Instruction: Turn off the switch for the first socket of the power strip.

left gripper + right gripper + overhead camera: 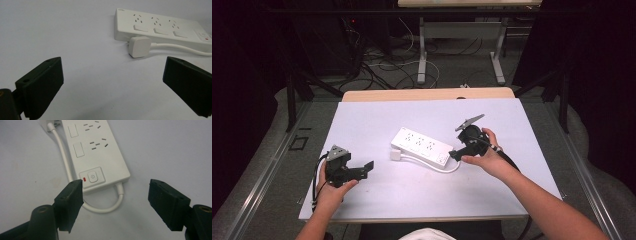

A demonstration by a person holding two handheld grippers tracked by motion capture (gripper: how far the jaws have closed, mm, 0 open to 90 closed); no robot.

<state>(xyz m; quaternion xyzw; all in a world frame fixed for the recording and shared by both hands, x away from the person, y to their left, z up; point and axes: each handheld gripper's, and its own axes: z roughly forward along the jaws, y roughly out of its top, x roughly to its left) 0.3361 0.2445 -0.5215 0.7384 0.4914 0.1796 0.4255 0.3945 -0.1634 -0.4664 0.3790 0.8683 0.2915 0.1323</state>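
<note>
In the high view a white sheet point(377, 190) covers the table, and a white strip point(421, 145) with three socket groups lies near its middle, running from upper left to lower right. Its cord point(432, 166) leaves the lower right end, loops back along the near side and ends in a white plug point(395, 155) lying just beside the strip's left end. The left gripper point(365, 170) is held low at the left, well apart from the strip, jaws spread and holding nothing. The right gripper point(457, 153) is at the strip's lower right end, tipped down toward it, close to the cord loop; how far its jaws are spread cannot be told here.

In the left gripper view the left gripper point(112, 82) has its jaws wide apart with only bare sheet point(75, 32) between them. The strip point(160, 28) lies ahead to the upper right, with the plug point(139, 46) against its near side and the cord point(180, 48) running off right.

In the right gripper view the right gripper point(115, 200) has its jaws wide apart and grips nothing. The strip point(96, 155) lies ahead, its power button point(92, 176) and a small red light point(84, 179) just above the left jaw tip. The cord point(110, 207) loops between the jaws, out of the strip's end and back up its left side.
</note>
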